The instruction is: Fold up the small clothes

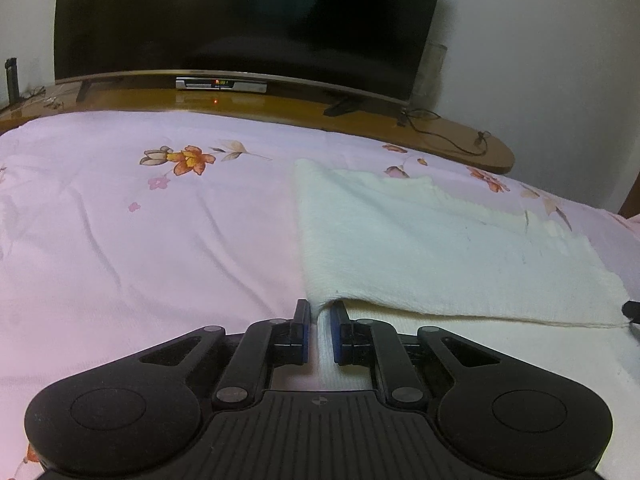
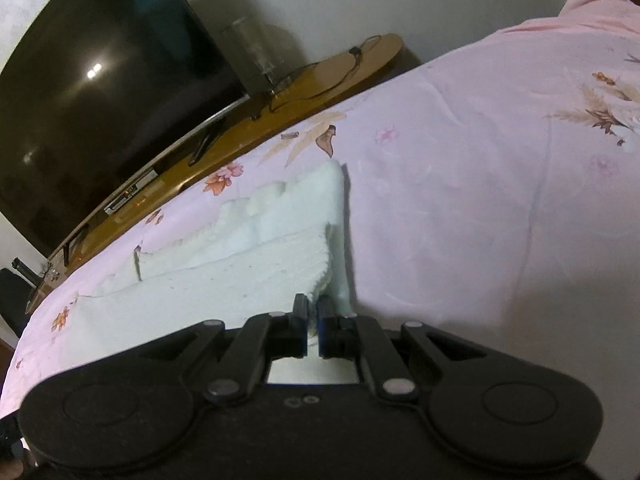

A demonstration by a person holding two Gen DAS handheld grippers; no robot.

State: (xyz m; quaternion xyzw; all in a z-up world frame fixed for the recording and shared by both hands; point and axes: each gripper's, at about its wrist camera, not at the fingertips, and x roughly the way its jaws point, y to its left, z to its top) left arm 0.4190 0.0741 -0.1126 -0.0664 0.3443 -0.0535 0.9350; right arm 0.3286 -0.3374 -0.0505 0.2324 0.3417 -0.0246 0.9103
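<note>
Here, one white knitted garment lay lengthwise across the pink floral bedsheet; the left hand-held gripper and right hand-held gripper each pinched a near corner.

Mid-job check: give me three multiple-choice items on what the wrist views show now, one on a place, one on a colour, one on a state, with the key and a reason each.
1. Where does the white cloth lie?
A. on the pink floral bedsheet
B. on the wooden TV stand
C. on the floor

2. What colour are the pads of the left hand-held gripper?
A. red
B. blue
C. yellow

3. What is the state of the right hand-held gripper?
A. wide open above the cloth
B. shut on nothing
C. shut on the cloth's edge

Key:
1 A: the cloth is spread on the sheet, nearer than the wooden TV stand and the television.
2 B: blue strips line the inner faces of both fingers.
3 C: white fabric sits pinched between its nearly closed fingers, with the cloth's edge lifted there.
</note>
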